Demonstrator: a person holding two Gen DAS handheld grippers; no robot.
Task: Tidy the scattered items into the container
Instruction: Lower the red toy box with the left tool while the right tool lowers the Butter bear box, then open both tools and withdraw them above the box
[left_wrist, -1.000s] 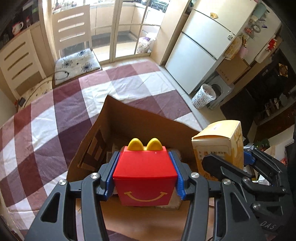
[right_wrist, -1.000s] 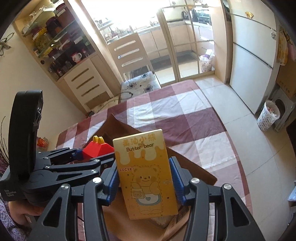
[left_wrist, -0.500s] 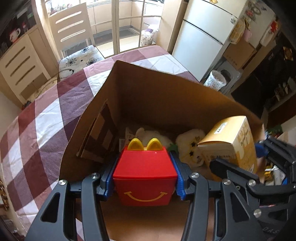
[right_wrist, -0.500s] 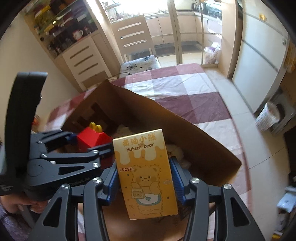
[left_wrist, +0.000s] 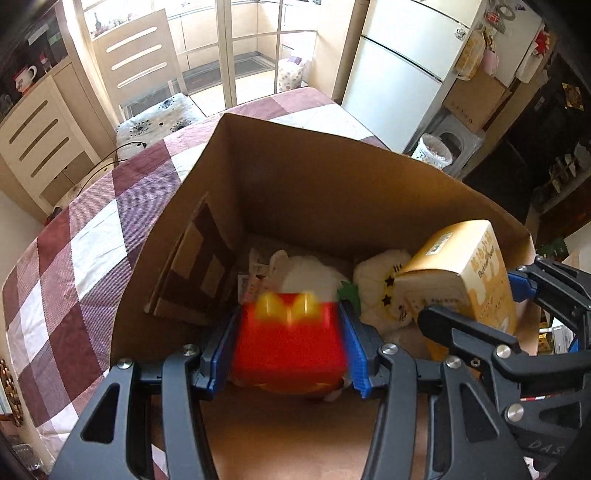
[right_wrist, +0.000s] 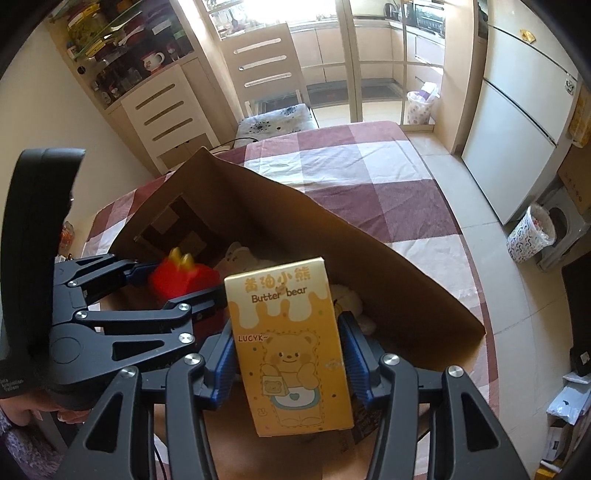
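- Cardboard box (left_wrist: 332, 192) is the container; it sits on the checked-cloth counter (left_wrist: 92, 229) near the counter's right edge, with both grippers now over its open top.
- Left gripper (left_wrist: 290, 347): in the previous frames its blue pads pressed flush on the red toy box (left_wrist: 288, 343). Now we see the toy motion-blurred, sitting lower between the pads, with a slight gap at the right pad.
- We judge the left gripper has just let go or is letting go. The blur keeps us from telling whether the pads still touch the toy.
- Red toy box is inside the cardboard box's mouth, above the near-left of its floor and beside the folded cardboard insert (left_wrist: 195, 273) on the left wall.
- Right gripper (right_wrist: 288, 354) is still clenched on the yellow Butter bear carton (right_wrist: 291, 350), which stands upright with a pad on each narrow side.
- Over the last second both grippers came down from above the rim to well within the walls; the carton now hangs over the box's right half.
- Already lying in the box: a white plush toy (left_wrist: 380, 291) and some paper bits against the far wall.
- What this means: the red toy is as good as delivered and the carton is next. The plush is right underneath, so the carton may land tilted.
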